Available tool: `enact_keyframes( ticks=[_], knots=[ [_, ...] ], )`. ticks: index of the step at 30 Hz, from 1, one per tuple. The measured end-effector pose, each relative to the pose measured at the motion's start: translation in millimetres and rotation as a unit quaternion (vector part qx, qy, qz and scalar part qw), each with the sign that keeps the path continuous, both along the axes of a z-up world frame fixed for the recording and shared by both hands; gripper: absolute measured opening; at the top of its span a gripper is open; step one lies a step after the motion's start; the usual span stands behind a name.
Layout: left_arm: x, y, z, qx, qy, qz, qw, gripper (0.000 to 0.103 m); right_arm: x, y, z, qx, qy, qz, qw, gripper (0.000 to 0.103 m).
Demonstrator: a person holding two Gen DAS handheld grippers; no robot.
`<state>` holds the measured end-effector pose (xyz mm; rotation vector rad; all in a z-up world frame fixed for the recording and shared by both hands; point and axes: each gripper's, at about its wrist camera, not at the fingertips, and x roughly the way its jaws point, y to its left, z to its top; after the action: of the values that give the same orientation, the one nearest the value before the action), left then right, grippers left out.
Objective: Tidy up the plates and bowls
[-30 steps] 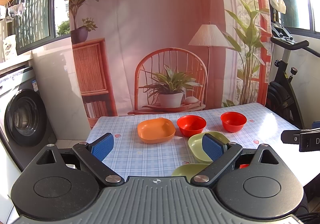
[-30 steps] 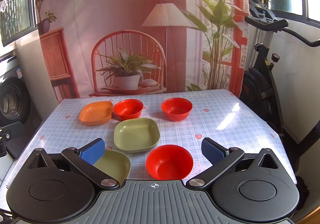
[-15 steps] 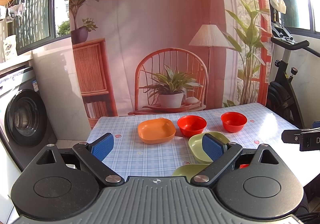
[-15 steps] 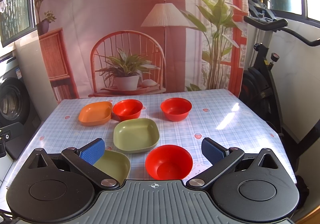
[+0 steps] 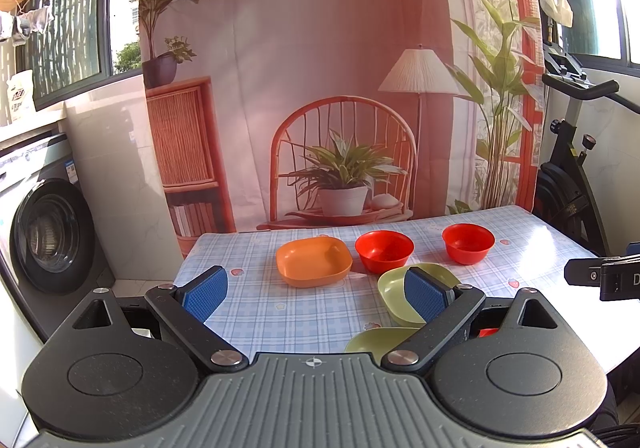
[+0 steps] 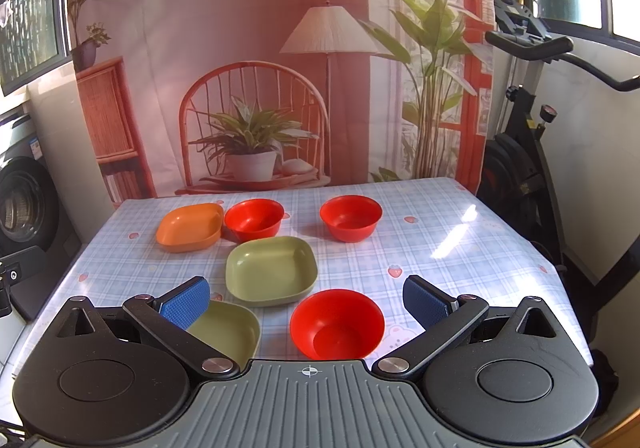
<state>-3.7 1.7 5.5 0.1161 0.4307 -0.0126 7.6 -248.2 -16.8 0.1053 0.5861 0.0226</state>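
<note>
right tongs gaping, empty, hovering over near red bowl; bowl sitting just ahead, centred between pads | left tongs gaping, empty, pointing at bare counter; right nearer

left gripper: jaws wide apart, holding nothing
table: blue checked cloth
orange plate: beside a red bowl
second red bowl: farther right
green plates: partly hidden behind right finger

On my table: three bowls and three plates; two bowls upper centre, one plate upper left, the rest lower centre.
</note>
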Motion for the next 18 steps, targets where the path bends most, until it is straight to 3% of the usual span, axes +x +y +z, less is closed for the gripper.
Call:
enact_keyframes(
  ticks=[18],
  knots=[
    [-0.1, 0.7, 1.2, 0.001, -0.002, 0.002, 1.0, 0.096, -1.6, 0.0, 0.6, 0.002, -0.002, 0.0, 1.0, 0.103]
  ],
)
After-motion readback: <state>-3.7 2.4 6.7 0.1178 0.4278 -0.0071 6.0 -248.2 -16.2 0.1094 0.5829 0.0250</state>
